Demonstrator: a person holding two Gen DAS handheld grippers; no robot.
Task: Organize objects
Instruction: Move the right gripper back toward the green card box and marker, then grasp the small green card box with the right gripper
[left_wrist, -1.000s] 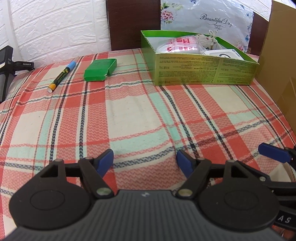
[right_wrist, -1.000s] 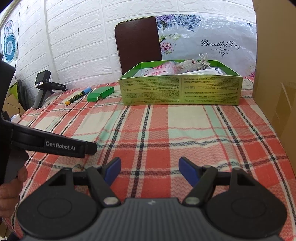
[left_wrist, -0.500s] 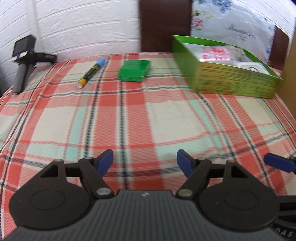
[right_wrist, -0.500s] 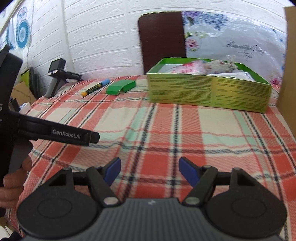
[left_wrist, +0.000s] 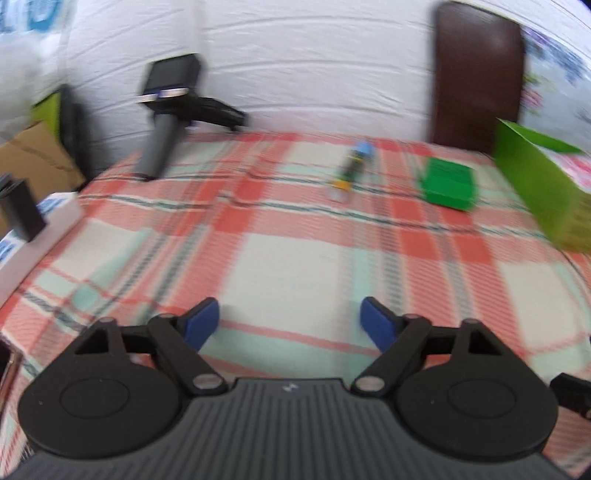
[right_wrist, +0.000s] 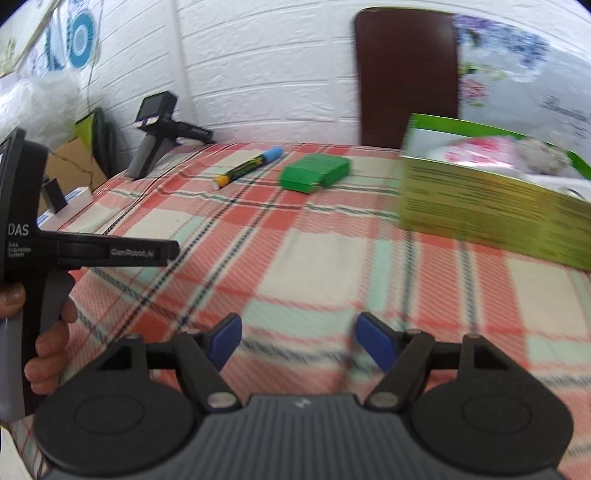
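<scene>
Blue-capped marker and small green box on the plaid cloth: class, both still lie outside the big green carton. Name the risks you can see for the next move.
1. The round blue-capped marker lies loose on the plaid tablecloth; a nudge could roll it, perhaps toward the grey handheld device.
2. The small green box lies close beside the open green carton; wide open left tongs might bump the carton wall.
3. Both views are blurred, so aiming the right tongs could miss.

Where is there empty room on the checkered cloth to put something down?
The widest bare patch of the checkered cloth lies between the grippers and the far row of things. That row is crowded: marker, small green box and big green box sit close together. Another bare strip lies between marker and black handheld device.
</scene>
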